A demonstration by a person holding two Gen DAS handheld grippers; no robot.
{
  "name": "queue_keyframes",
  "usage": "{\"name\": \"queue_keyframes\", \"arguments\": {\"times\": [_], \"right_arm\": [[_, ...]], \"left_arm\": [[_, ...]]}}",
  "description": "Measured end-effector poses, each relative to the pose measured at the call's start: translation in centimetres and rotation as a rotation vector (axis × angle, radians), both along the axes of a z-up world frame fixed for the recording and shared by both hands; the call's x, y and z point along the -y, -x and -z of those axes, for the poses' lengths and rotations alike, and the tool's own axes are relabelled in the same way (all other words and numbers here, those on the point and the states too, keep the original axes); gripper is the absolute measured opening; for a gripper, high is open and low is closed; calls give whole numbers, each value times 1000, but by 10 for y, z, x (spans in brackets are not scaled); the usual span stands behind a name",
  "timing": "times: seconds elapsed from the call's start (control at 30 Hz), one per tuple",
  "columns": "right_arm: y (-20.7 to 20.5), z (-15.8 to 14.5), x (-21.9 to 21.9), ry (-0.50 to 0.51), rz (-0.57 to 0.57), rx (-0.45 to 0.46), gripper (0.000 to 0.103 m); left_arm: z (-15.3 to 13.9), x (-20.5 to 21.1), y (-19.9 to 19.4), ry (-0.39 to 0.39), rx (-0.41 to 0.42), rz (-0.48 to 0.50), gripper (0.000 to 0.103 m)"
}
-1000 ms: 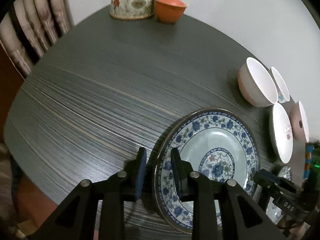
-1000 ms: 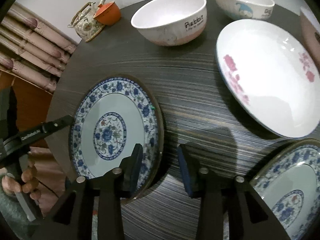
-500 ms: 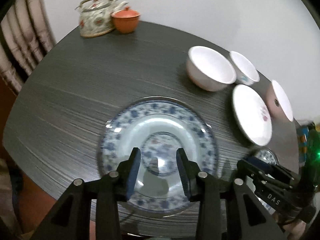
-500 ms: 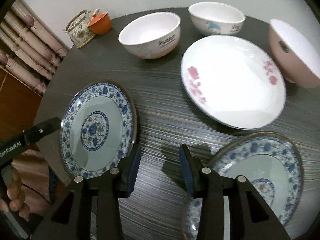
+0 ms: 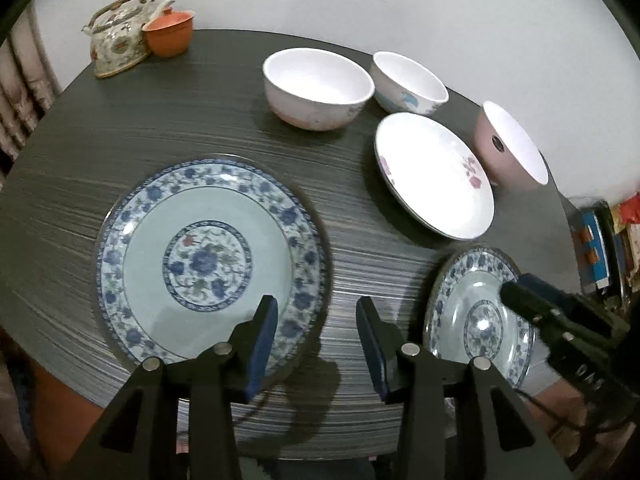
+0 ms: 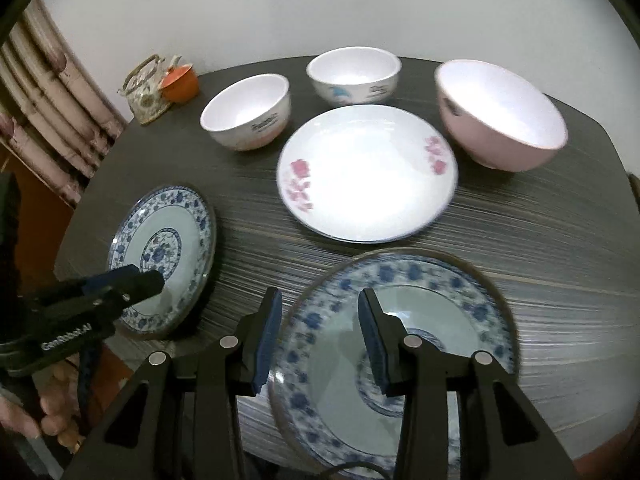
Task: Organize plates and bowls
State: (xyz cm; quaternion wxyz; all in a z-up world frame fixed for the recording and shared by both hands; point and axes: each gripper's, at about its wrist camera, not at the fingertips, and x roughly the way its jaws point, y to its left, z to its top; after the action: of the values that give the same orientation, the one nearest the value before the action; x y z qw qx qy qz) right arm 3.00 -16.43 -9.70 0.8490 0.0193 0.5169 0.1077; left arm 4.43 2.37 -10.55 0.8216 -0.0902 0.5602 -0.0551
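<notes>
Two blue-patterned plates sit flat on the dark round bench near its front edge. The left plate (image 5: pixel 208 264) is by the front-left edge and the right plate (image 6: pixel 396 360) by the front-right edge, well apart from each other.

The left tool (image 5: pixel 316 340) hangs over the bare bench just off the left plate's right rim. Its jaws are opening, with nothing between them, so it's released. The right tool (image 6: pixel 320 332) hovers above the right plate's left rim, which shows in the gap between its pads. The pads don't look like they're pressing on it, so that one's let go too.

Further back, mid-bench, there's a white plate with pink flowers (image 6: pixel 366 174). Behind it sit three bowls: a white one with lettering (image 6: pixel 246 110) to the left, a white one with a blue print (image 6: pixel 354 74) by the back edge, and a pink bowl (image 6: pixel 500 114) to the right.

A teapot (image 5: pixel 118 38) and an orange lidded cup (image 5: pixel 168 32) sit touching at the back-left edge.
</notes>
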Motion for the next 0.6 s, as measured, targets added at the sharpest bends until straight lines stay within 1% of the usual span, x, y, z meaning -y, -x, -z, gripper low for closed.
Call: {"name": "queue_keyframes", "arguments": {"times": [0.07, 0.17, 0.33, 0.53, 0.6], "right_arm": [[4, -3, 14, 13, 14, 6, 38], [9, -5, 34, 14, 32, 8, 38], [17, -3, 67, 24, 67, 2, 38], [24, 5, 106, 5, 122, -27, 38], [26, 9, 118, -17, 129, -37, 38]], "left_arm": [[1, 8, 0, -18, 7, 18, 42], [5, 17, -2, -18, -6, 24, 42], [8, 32, -2, -48, -10, 41, 42], [15, 48, 0, -36, -39, 70, 42], [16, 54, 0, -20, -52, 79, 42]]}}
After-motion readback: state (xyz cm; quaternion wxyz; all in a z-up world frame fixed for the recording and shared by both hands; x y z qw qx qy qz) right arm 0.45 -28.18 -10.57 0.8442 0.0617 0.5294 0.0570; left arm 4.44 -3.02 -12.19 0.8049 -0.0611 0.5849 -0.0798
